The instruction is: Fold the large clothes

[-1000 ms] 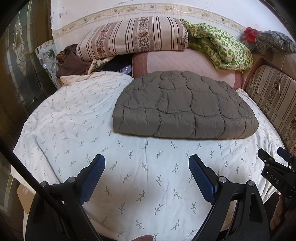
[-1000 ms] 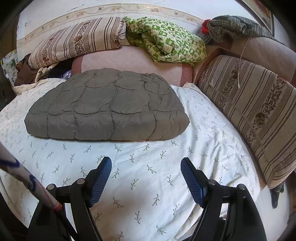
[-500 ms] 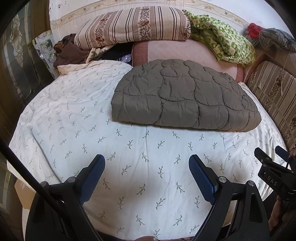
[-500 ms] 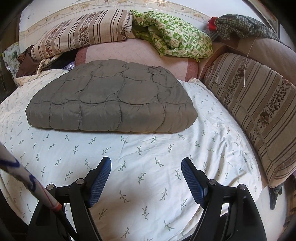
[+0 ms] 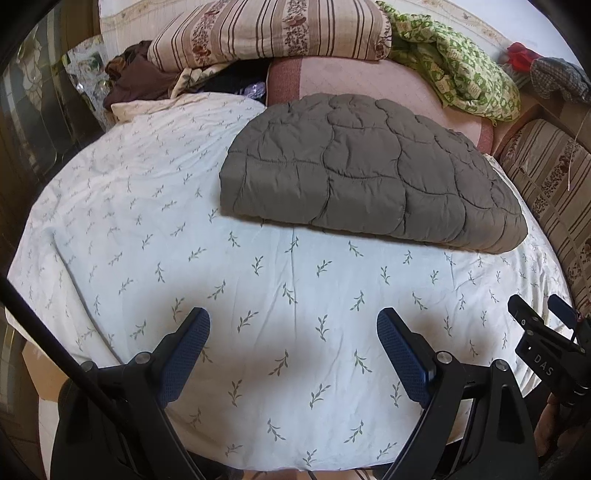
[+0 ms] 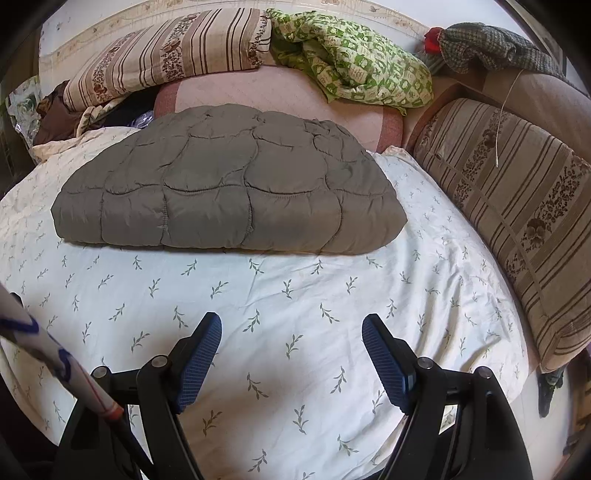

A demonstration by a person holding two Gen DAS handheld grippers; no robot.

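Observation:
A grey-brown quilted padded garment point(image 5: 362, 173) point(image 6: 229, 192) lies folded into a thick flat bundle on the white leaf-print sheet point(image 5: 258, 295) point(image 6: 295, 302) of a bed. My left gripper point(image 5: 293, 325) hovers open over the bare sheet, well short of the bundle's near edge, nothing between its blue pads. Over the sheet in front of the bundle my right gripper point(image 6: 291, 330) is also open and empty. The right gripper's tip point(image 5: 535, 325) shows at the right edge of the left wrist view.
Striped pillows point(image 5: 269, 33) point(image 6: 166, 55), a pink cushion point(image 6: 277, 96) and a crumpled green patterned cloth point(image 5: 461, 70) point(image 6: 354, 62) line the head of the bed. A long striped bolster point(image 6: 517, 206) runs along the right side. Dark clothes point(image 5: 136, 81) are heaped at the far left.
Both views have tipped downward a little, so the folded bundle and pillows sit higher in the frames. Both grippers stay open and empty; the bundle has not moved.

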